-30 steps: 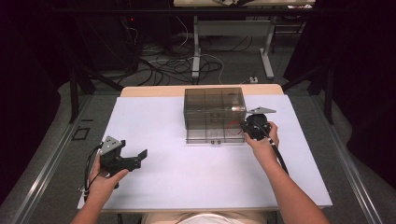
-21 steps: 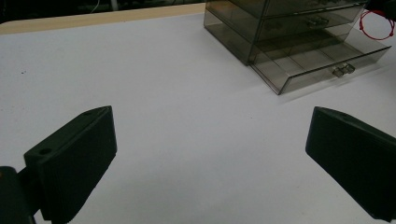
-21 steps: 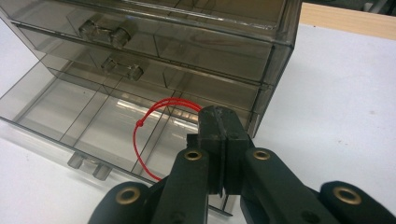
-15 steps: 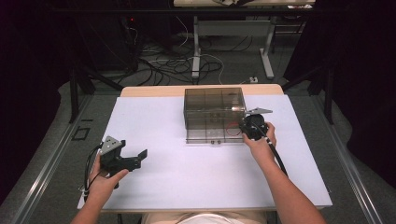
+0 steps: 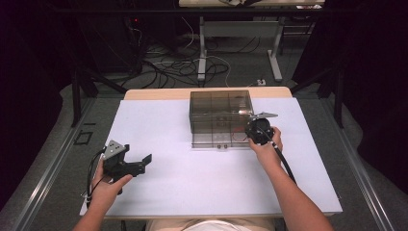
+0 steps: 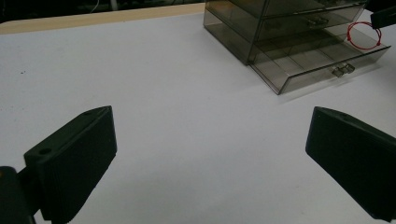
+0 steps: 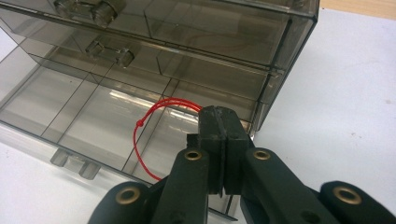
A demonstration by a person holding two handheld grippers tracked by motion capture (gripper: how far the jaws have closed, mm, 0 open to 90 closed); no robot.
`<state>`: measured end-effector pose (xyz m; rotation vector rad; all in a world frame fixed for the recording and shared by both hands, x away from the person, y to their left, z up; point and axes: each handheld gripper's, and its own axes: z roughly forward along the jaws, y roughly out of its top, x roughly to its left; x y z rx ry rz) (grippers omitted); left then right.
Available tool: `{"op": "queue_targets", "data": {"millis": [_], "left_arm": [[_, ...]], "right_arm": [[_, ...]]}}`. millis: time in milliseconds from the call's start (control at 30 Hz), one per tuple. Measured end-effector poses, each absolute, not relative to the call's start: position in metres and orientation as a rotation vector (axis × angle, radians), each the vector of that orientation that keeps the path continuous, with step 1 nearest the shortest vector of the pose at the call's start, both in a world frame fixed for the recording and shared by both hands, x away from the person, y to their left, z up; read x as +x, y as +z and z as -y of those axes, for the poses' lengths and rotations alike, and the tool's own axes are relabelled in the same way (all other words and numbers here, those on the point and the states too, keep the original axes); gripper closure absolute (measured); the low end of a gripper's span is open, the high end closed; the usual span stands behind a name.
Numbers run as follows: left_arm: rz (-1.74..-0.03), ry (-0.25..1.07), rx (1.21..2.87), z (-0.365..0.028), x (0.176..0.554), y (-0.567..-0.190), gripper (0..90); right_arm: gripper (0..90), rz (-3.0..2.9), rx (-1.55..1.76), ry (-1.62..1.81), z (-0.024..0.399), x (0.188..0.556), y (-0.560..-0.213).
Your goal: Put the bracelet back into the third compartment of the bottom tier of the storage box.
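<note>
A white surface is seen from above, with a smoked clear plastic drawer cabinet set toward its far side and the bottom drawer pulled out. At the drawer's right end, the right tongs are pressed together on a loop of red string, which is held over the open drawer's compartments. The left tongs are held spread wide apart above bare white surface near the left edge, well apart from the cabinet, with nothing gripped between them.
</note>
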<state>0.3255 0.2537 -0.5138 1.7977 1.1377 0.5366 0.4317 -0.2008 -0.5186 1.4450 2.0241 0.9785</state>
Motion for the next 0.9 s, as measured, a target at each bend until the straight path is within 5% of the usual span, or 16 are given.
{"op": "queue_targets", "data": {"millis": [533,900], "left_arm": [[-1.138,0.535,1.800,-0.2536,0.3253,-0.5138,2.0],[-1.137,0.536,1.798,-0.2535,0.3258,-0.5140,1.9]], "right_arm": [[89.8,-2.033,1.453,0.937,0.1982,0.4355,-0.5260],[76.8,-2.038,1.442,0.935,0.1988,0.4346,-0.5252]]}}
